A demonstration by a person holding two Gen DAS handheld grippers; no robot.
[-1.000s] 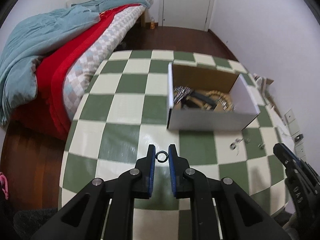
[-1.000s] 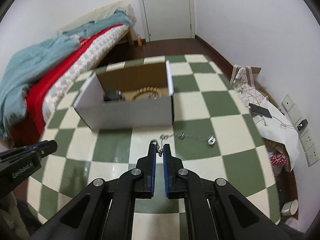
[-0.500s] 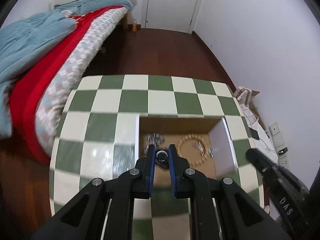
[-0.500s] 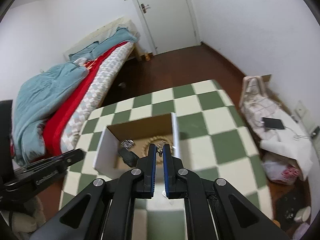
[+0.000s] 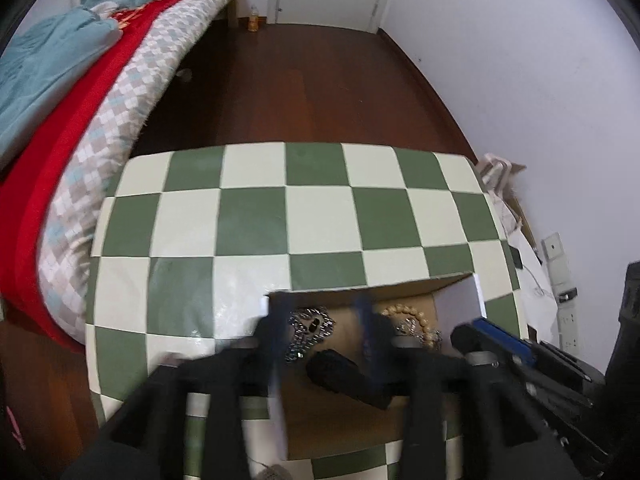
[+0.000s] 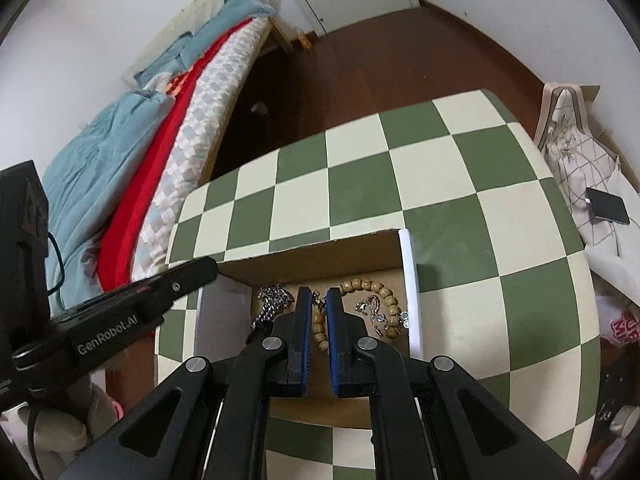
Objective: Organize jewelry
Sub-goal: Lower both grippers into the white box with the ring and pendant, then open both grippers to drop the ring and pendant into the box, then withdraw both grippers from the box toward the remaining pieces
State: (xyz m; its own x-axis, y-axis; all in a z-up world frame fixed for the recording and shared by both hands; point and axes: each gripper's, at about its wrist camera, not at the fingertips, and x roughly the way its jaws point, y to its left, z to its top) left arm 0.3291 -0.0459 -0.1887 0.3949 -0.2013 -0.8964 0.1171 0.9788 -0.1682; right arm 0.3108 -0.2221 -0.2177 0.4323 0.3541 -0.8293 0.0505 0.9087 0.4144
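Both tongs (image 5: pixel 320 320) (image 6: pixel 319 300) parted over cardboard box (image 6: pixel 320 254) of wooden beads (image 6: pixel 386 300) and metal chain (image 5: pixel 310 326)

Right tongs (image 6: pixel 319 300) hung over open cardboard box (image 6: pixel 409 280) on green-and-cream checkered counter (image 6: pixel 460 184), jaws a little apart, a small silver piece seen between the tips; grip unclear. Inside box: wooden bead bracelet (image 6: pixel 386 300), silver chain (image 6: pixel 272 300), silver charms (image 6: pixel 372 308). Left tongs (image 6: pixel 160 292) reached in from left, tip at box corner. Bed (image 6: pixel 160 120) with red and blue covers beyond.
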